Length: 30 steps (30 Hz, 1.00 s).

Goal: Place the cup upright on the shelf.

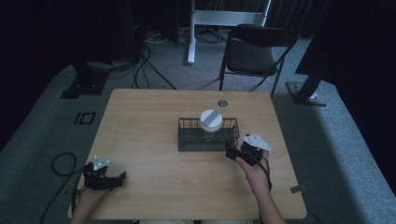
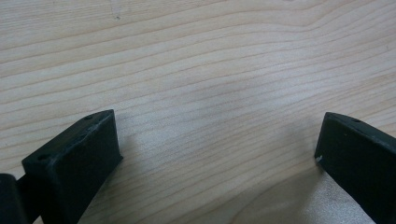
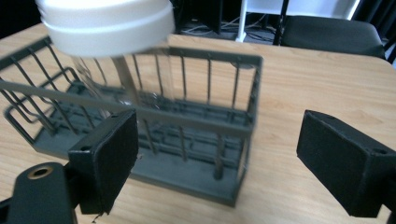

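Observation:
A dark wire basket [image 1: 186, 140] [image 3: 205, 184] stands in the middle of the wooden table [image 1: 140, 140]. Inside it stands a clear glass jar with a white lid [image 1: 211, 120] [image 3: 105, 21]. My right gripper [image 1: 232, 154] [image 3: 217, 156] sits at the basket's near right corner, open, with nothing between its black pads [image 3: 109, 158]. My left gripper [image 1: 122, 177] [image 2: 217, 140] rests low over bare wood at the table's near left, jaws wide apart and empty.
A black folding chair [image 1: 254, 49] stands beyond the table's far edge, with a white stand leg [image 1: 191, 32] and cables [image 1: 144, 60] on the carpet. A small round grommet [image 1: 222, 103] sits near the far table edge. A cable loop [image 1: 63, 163] lies left of the table.

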Each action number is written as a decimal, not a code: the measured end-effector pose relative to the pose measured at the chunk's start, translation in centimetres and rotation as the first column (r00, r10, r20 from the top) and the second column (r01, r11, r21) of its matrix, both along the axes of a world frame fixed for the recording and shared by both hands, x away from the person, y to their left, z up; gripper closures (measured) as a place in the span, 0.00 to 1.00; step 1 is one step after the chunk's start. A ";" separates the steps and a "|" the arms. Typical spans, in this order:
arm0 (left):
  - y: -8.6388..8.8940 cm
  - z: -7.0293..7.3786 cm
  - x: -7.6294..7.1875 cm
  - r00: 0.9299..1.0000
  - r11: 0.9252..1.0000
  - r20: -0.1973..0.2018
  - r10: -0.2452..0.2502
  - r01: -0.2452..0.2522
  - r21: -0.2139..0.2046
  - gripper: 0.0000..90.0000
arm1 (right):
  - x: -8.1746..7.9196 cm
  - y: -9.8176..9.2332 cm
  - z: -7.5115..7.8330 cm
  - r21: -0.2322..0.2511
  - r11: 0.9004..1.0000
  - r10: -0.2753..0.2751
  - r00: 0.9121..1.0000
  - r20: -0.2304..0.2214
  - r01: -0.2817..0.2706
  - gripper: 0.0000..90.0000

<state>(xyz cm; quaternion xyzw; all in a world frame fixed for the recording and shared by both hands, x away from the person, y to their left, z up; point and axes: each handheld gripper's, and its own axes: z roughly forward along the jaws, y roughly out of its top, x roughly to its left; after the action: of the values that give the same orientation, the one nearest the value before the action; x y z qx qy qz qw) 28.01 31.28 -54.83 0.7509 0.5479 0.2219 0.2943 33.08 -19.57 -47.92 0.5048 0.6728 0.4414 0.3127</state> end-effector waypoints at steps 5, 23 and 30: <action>0.0 0.0 0.0 1.000 1.000 0.000 0.000 0.000 0.000 0.00 | -0.2 -1.1 -1.1 -0.004 1.000 -0.016 1.000 -0.024 0.016 0.14; 0.0 0.0 0.0 1.000 1.000 0.000 0.000 0.000 0.000 0.00 | 0.0 -4.4 -5.1 -0.051 0.995 -0.095 0.990 -0.102 0.090 0.14; 0.0 0.0 0.0 1.000 1.000 0.000 0.000 0.000 0.000 0.00 | 0.0 -5.5 -6.1 -0.067 0.991 -0.124 0.983 -0.133 0.116 0.14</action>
<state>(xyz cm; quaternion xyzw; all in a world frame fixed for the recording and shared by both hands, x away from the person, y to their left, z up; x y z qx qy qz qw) 28.01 31.28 -54.83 0.7509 0.5480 0.2218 0.2944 33.11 -25.09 -54.06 0.5639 0.6737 0.3661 0.3068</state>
